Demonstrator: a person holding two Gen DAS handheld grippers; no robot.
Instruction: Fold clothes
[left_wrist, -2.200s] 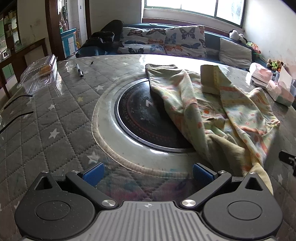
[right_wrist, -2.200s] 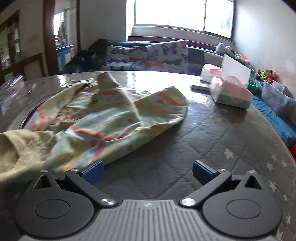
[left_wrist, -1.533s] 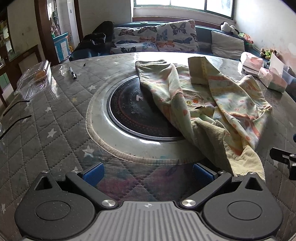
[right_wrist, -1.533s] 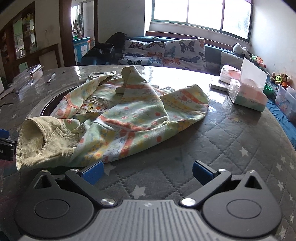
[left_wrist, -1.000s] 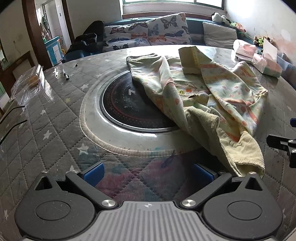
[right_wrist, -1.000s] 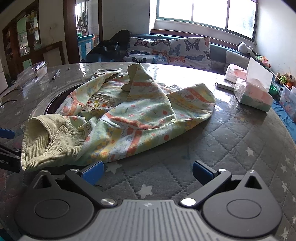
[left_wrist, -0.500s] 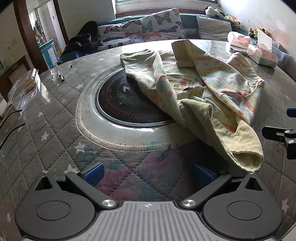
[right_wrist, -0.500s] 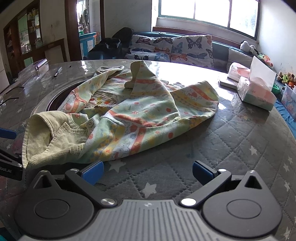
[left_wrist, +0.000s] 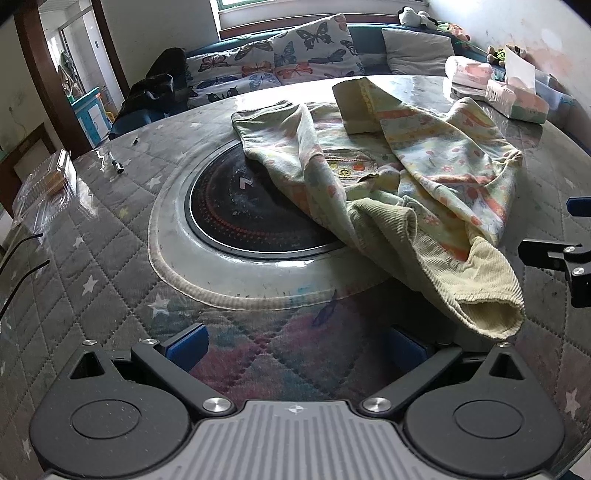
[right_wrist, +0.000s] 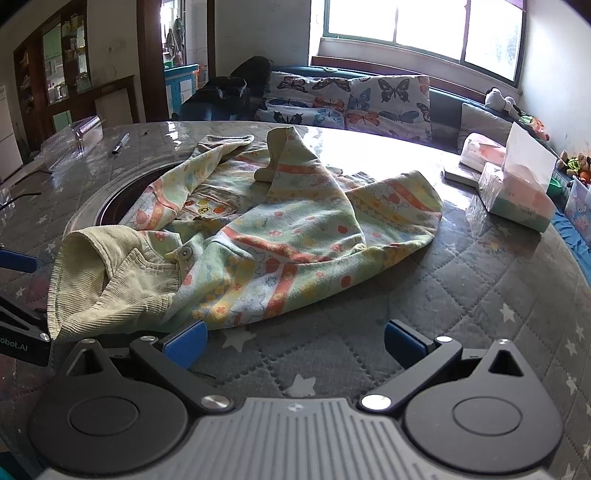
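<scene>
The printed garment (right_wrist: 280, 229) lies crumpled mid-frame on the quilted table (right_wrist: 480, 302); it looks soft, light and limp. I'd pinch its ribbed cuff (left_wrist: 484, 291) at lower right. My left gripper (left_wrist: 295, 341) and right gripper (right_wrist: 293, 338) are both spread and empty.

Ribbed corduroy garment (right_wrist: 110, 280) (soft cloth), glossy table (right_wrist: 480, 266)

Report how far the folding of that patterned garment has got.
Done: nothing that shows. The patterned garment lies crumpled on the quilted table, sleeves askew, partly over the round black hob.
In hand: nothing. The left gripper and the right gripper are both open and empty, near the garment's ribbed hem.
Left: spread it flat, then make every fold.
</scene>
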